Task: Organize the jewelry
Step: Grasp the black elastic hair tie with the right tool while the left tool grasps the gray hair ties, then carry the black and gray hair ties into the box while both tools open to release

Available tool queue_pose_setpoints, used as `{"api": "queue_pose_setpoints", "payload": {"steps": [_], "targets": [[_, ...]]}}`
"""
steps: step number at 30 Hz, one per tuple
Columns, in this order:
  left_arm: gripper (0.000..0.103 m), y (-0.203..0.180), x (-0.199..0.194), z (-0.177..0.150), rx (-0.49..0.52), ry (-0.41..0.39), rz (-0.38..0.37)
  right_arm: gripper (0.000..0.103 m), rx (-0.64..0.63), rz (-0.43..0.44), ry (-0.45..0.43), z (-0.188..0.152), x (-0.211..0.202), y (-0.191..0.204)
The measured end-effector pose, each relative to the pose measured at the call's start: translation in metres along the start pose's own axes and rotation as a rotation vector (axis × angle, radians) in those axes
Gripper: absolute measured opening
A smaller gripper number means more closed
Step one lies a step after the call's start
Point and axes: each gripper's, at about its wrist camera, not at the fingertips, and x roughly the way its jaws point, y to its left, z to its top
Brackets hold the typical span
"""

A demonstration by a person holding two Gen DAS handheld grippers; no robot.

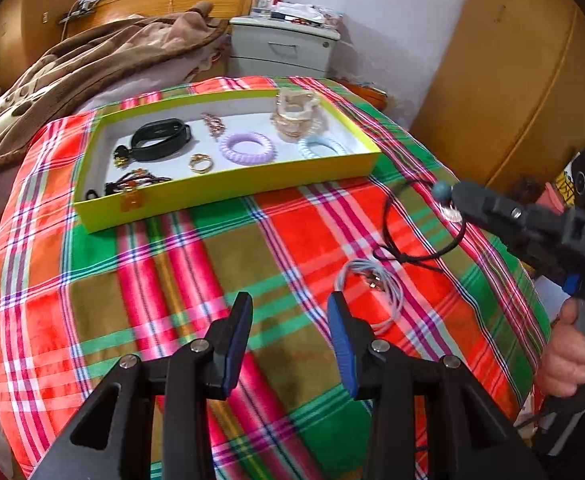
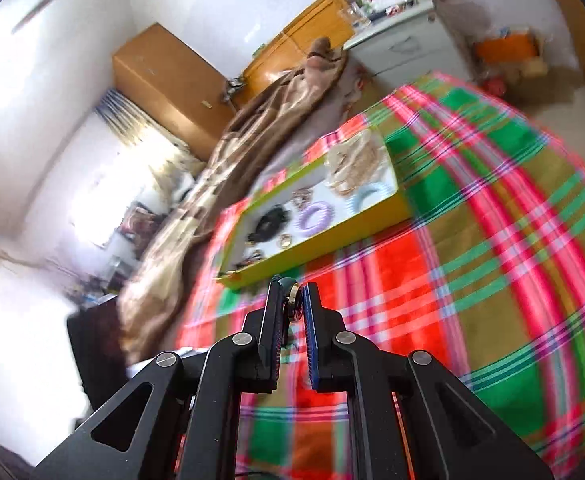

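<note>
A yellow-green box with a white floor sits on the plaid blanket and holds a black band, a purple coil tie, a blue coil tie, a gold ring and several other pieces. My right gripper is shut on a black cord necklace at its pendant and blue bead, lifting it; the cord loop hangs to the blanket. The pendant sits between the right fingers, with the box ahead. My left gripper is open and empty above the blanket. A white cord bracelet lies just right of it.
The plaid blanket covers the bed. A brown blanket is piled at the back left. A white nightstand stands behind the bed, with wooden wardrobes to the right.
</note>
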Motion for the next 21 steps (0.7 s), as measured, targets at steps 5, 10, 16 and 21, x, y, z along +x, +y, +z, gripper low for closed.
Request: {"api": "queue_pose_setpoints", "payload": {"steps": [5, 10, 16, 21], "targets": [[0.040, -0.017, 0.001, 0.001, 0.045, 0.005, -0.012, 0.011, 0.008, -0.069, -0.043, 0.002, -0.010, -0.010], [0.040, -0.039, 0.009, 0.006, 0.093, 0.023, -0.035, 0.011, 0.019, -0.123, -0.073, 0.002, -0.021, -0.023], [0.040, -0.059, 0.025, 0.014, 0.110, 0.053, -0.049, 0.011, 0.026, -0.147, -0.081, 0.000, -0.028, -0.035], [0.040, -0.068, 0.035, 0.014, 0.128, 0.075, -0.046, 0.011, 0.043, -0.145, -0.080, 0.001, -0.031, -0.046]]}}
